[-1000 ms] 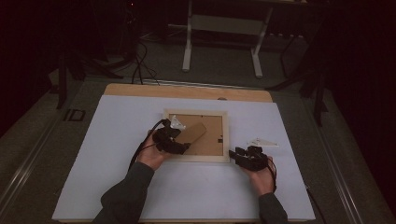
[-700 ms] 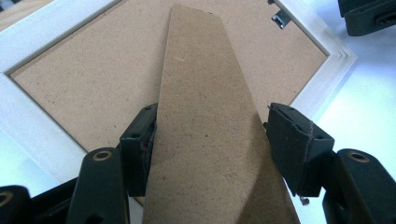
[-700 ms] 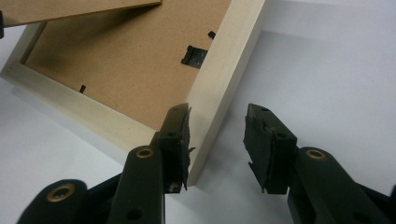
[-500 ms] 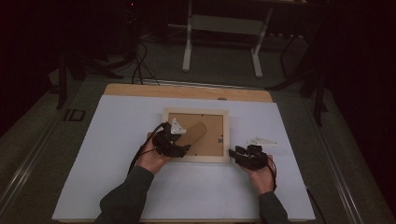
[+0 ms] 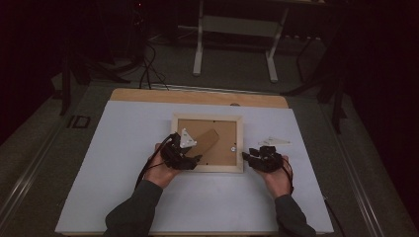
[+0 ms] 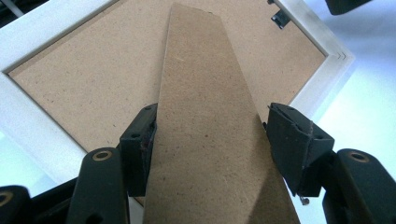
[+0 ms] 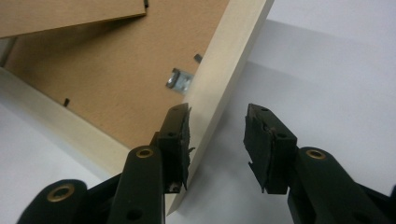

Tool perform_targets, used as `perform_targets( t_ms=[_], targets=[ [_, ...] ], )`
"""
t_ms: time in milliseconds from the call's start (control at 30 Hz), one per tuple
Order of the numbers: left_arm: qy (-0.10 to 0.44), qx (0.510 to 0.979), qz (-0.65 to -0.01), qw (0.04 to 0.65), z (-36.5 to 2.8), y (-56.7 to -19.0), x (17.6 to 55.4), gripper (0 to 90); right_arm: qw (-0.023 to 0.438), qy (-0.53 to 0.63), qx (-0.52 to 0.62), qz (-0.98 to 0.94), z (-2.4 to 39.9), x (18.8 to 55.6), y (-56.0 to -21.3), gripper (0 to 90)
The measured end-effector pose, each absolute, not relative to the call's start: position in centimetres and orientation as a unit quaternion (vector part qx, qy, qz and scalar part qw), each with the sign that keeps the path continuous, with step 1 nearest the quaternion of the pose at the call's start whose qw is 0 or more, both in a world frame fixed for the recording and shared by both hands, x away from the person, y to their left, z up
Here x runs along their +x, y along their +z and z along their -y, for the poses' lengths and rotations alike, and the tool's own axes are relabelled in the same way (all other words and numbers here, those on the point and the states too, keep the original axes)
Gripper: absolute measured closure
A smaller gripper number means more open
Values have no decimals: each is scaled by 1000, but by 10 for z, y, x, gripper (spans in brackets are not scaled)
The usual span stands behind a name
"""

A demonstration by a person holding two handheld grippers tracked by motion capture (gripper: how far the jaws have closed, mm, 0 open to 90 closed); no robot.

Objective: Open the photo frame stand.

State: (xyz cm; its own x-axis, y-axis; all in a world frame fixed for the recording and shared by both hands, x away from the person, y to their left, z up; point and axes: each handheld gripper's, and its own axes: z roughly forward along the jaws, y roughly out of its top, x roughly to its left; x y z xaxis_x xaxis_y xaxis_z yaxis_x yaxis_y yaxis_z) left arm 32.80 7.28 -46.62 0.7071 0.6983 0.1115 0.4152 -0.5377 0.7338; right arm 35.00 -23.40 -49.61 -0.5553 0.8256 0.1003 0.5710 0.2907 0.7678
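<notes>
A pale wooden picture frame (image 5: 207,168) lies face down on the white table, its brown backing board up. A brown cardboard stand strip (image 5: 208,139) slants across the back. My left gripper (image 5: 195,158) is at the frame's lower left. In the left gripper view my left gripper (image 6: 208,135) is shut on the stand strip (image 6: 205,93), one pad on each edge. At the frame's lower right corner my right gripper (image 5: 247,157) stands open. In the right gripper view my right gripper (image 7: 217,123) has one fingertip against the frame's side rail (image 7: 229,56) and the other over bare table. A metal hanger clip (image 7: 180,80) sits on the backing.
A small pale flat piece (image 5: 274,142) lies on the table just beyond my right gripper. The table's wooden back edge (image 5: 197,97) and a white stand's legs (image 5: 198,54) are farther off. A dark floor with cables surrounds the table.
</notes>
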Motion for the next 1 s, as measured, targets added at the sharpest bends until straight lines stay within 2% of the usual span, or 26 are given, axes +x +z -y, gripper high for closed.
perform_targets(
  t_ms=[300,1000],
  targets=[
    [216,851,-320,355,-72,-467,322,393,163,381,438,-798,229,371,-483,596],
    [230,849,-309,361,-72,-469,317,393,133,355,435,-817,218,404,-470,593]
  ],
)
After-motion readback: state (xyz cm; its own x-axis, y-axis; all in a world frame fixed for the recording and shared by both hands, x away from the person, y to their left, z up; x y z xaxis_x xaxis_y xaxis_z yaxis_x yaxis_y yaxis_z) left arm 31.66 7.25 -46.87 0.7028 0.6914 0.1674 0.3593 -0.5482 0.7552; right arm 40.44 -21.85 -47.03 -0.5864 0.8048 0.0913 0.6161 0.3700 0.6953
